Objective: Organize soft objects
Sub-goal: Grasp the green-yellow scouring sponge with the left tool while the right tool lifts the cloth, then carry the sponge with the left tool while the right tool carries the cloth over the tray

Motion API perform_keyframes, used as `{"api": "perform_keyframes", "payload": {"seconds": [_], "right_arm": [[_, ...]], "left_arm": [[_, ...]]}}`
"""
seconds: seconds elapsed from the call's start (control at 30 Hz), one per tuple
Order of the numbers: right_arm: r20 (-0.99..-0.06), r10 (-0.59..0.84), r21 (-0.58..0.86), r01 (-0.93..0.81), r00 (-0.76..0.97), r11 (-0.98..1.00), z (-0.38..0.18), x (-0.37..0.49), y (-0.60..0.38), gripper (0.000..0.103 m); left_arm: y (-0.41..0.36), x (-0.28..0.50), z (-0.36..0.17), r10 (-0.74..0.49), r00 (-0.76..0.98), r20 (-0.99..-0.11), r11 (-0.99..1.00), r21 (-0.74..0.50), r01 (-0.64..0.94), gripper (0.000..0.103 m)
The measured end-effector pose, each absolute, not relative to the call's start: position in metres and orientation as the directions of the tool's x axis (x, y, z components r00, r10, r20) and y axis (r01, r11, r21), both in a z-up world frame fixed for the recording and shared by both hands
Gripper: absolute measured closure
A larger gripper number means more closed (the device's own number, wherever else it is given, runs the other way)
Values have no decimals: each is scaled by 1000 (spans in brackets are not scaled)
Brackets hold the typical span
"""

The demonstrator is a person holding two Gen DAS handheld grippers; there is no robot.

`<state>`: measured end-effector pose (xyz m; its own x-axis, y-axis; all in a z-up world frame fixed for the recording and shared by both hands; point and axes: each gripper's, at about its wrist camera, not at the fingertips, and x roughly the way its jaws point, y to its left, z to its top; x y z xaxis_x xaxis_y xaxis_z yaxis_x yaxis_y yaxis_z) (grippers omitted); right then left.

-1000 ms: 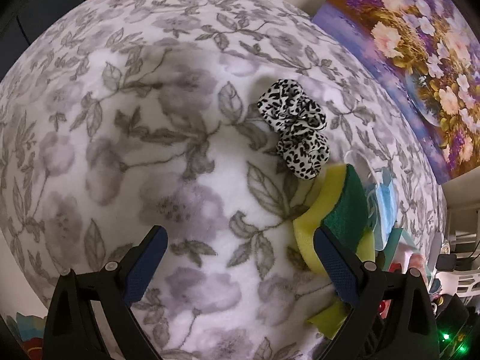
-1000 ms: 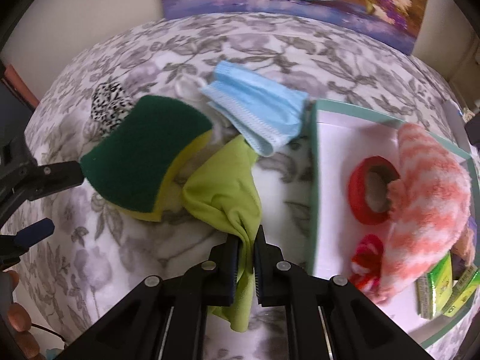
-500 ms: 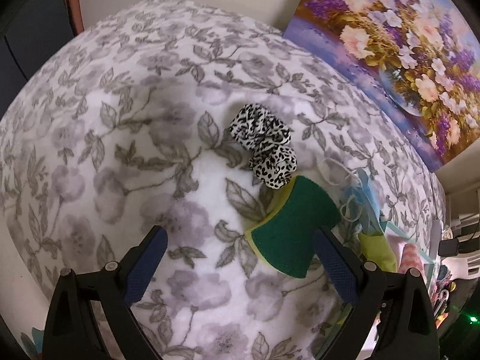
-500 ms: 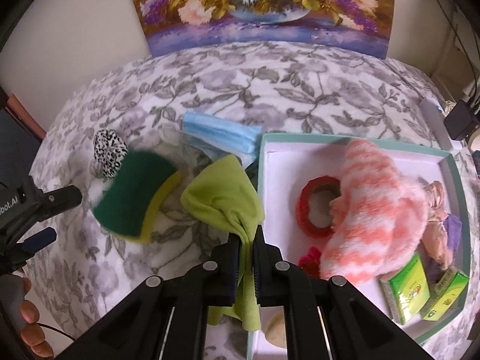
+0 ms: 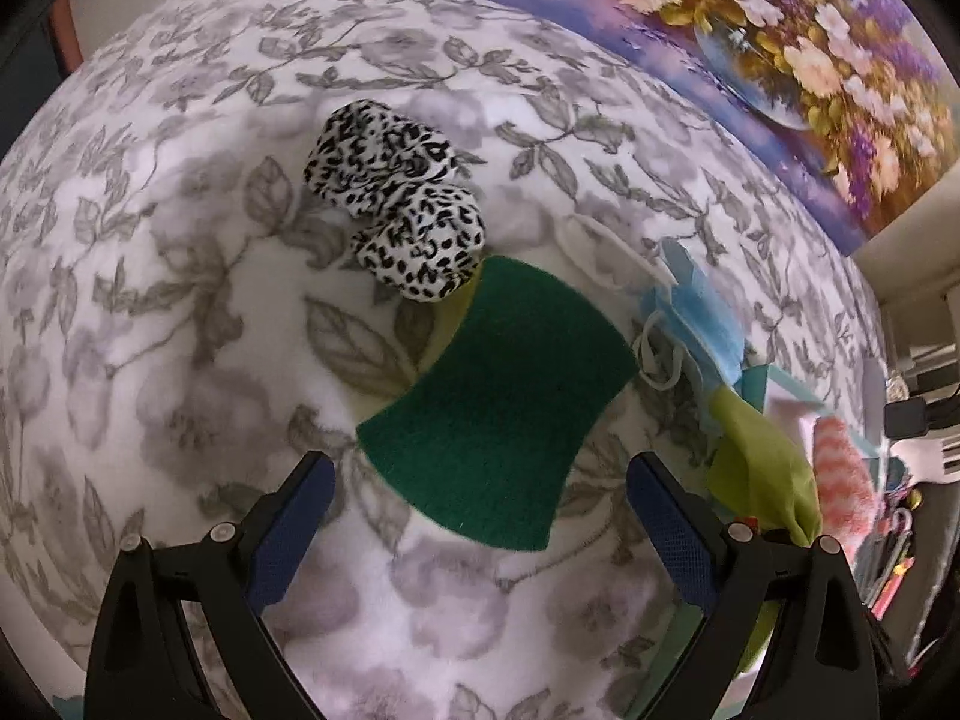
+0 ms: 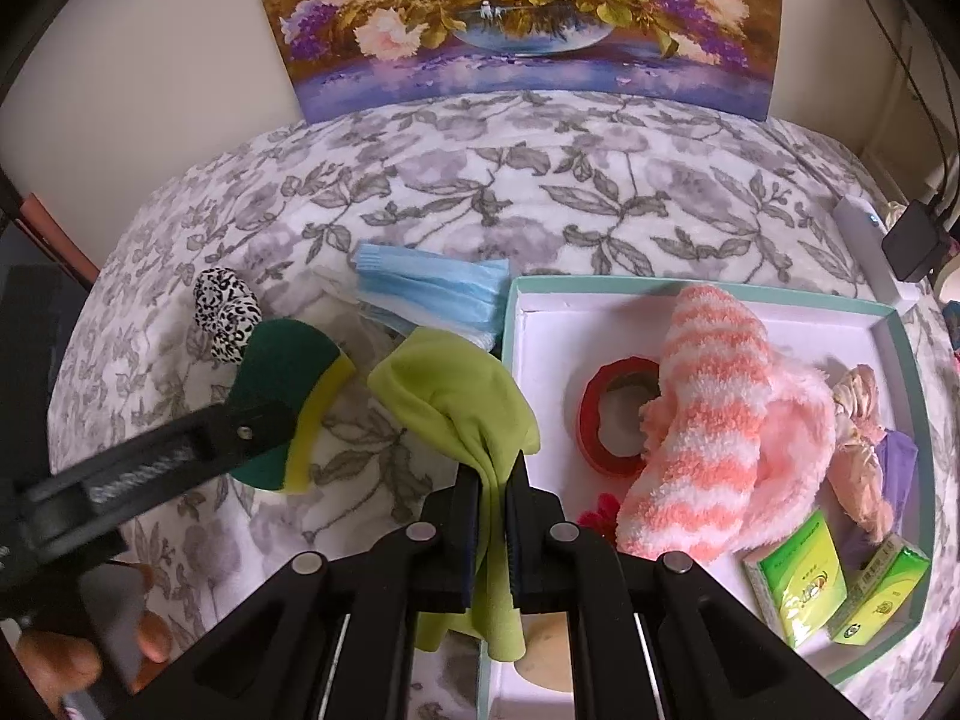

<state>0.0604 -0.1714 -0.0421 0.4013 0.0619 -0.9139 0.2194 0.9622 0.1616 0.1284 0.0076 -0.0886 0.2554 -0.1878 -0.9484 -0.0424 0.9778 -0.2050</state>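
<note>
My right gripper (image 6: 493, 468) is shut on a lime green cloth (image 6: 462, 402) and holds it up over the left edge of the teal-rimmed box (image 6: 510, 306). The cloth also shows in the left wrist view (image 5: 762, 468). My left gripper (image 5: 480, 498) is open and empty, just in front of a green and yellow sponge (image 5: 498, 402) lying on the floral blanket. A leopard print scrunchie (image 5: 396, 216) lies behind the sponge. A blue face mask (image 6: 429, 294) lies left of the box. The sponge (image 6: 288, 372) and scrunchie (image 6: 227, 312) show in the right wrist view too.
The box holds a pink striped fluffy sock (image 6: 714, 420), a red tape roll (image 6: 618, 420), a pink soft toy (image 6: 858, 432) and green packets (image 6: 804, 576). A flower painting (image 6: 516, 18) leans on the wall behind. A white power bank (image 6: 870, 240) lies at the right edge.
My right gripper has lifted the green cloth up and rightward toward the box. My left gripper has swung right and closer, so the sponge now sits between its open fingers' line.
</note>
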Motion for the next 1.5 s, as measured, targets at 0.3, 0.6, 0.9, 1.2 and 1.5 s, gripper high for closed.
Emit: {"api": "perform_keyframes", "payload": {"seconds": [0.3,0.6,0.9,1.2,1.5], "right_arm": [[-922,67,165,231,382,959,-48,61,-176,95],[-920,69,170,235,385,957,-47,61,-177,95],[-903,74,186,231,423,955,-28,55,-177,95],[-860,97,243,236,501,941,8,40,-186,95],[-831,23,228,301,556,926,35,16,-226,95]], "left_arm": [[3,132,-98,-155,247,-957,986,-166,-23,25],[6,131,-93,-190,253,-949,978,-205,-32,31],[10,122,-58,-196,299,-934,974,-220,-46,32],[5,103,-2,-220,421,-880,969,-247,-9,32],[-38,75,27,-263,453,-852,965,-238,113,32]]}}
